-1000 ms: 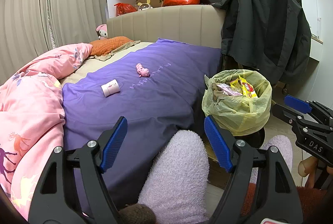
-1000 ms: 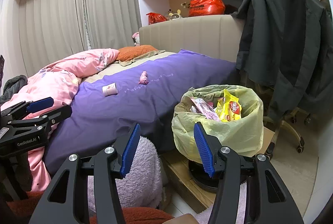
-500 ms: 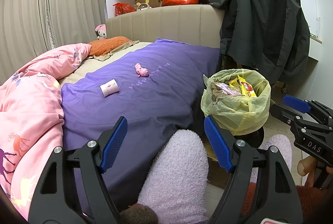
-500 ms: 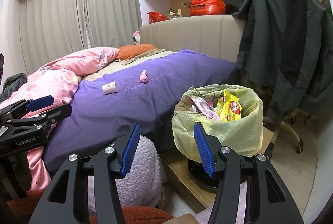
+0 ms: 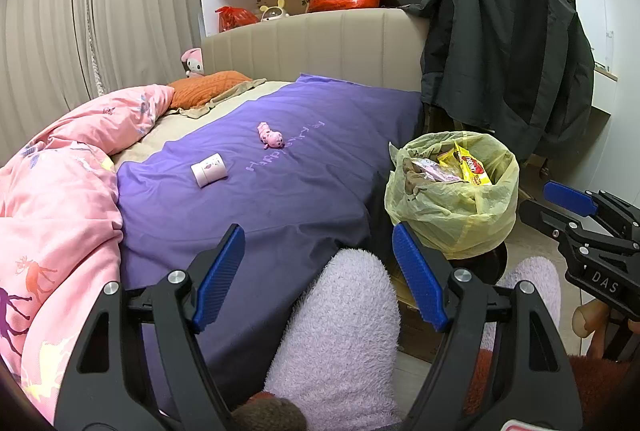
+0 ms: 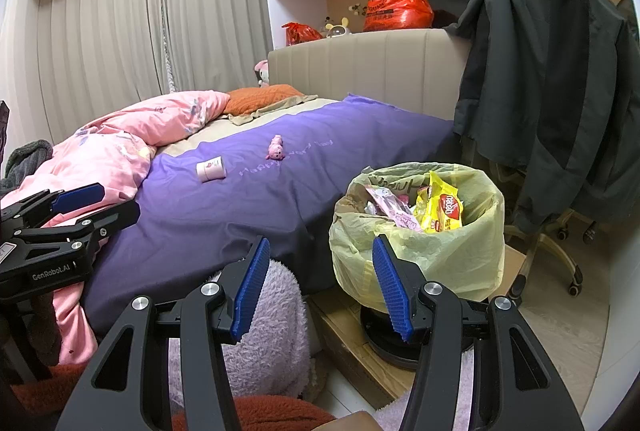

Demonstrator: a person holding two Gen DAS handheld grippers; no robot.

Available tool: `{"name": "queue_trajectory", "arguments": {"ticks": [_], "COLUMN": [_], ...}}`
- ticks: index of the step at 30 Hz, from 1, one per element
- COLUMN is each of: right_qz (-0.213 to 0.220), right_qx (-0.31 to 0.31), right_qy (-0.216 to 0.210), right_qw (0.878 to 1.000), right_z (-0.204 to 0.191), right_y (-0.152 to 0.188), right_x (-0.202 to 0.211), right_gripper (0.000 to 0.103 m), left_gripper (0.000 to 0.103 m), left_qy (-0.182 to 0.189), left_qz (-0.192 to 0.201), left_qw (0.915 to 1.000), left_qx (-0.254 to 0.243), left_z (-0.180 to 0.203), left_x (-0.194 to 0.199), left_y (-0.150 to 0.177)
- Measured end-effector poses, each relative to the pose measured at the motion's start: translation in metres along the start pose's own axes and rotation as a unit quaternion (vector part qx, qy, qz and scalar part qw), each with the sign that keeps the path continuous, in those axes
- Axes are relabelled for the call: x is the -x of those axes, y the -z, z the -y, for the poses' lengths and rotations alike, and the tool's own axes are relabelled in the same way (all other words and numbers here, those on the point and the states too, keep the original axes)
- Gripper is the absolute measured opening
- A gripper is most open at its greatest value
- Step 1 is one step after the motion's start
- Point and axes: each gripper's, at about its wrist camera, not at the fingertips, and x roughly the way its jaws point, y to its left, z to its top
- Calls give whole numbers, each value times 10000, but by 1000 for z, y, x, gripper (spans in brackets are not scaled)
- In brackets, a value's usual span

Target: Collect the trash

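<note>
Both grippers hung side by side over the near edge of the bed, angled down a little. The left gripper (image 5: 318,271) had its blue pads spread wide with nothing between them; the right gripper (image 6: 318,287) likewise gaped empty, pads apart. On the purple bedspread (image 5: 280,199) lay a small white-and-pink cylinder container (image 5: 209,169) on its side, and further toward the headboard a crumpled pink wrapper or toy (image 5: 271,136) (too small to tell which). The two sat apart from each other, both well beyond the pads. To the right of the bed stood a bin lined with a yellowish bag (image 6: 416,231), holding a yellow snack packet (image 6: 440,209) and a pink packet (image 6: 394,209) near its top. A rumpled pink duvet (image 5: 52,199) covered the left side of the mattress. A dark jacket (image 6: 552,79) hung over a chair beside the headboard. Fuzzy lilac knees (image 5: 340,327) of the person showed below the left gripper.
</note>
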Motion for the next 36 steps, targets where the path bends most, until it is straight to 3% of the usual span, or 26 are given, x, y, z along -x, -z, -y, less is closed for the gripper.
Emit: {"name": "queue_trajectory", "arguments": {"ticks": [36], "right_qz": [-112], "right_qx": [118], "right_qy": [-19], "right_qw": [9999], "right_z": [2], "right_y": [2], "right_x": [-6], "right_gripper": [51], "left_gripper": [73], "left_qy": [29], "left_qz": [-54], "left_qw": [10000], "left_qx": [-35], "left_z": [-12], "left_x": [-5], "left_y": [0]}}
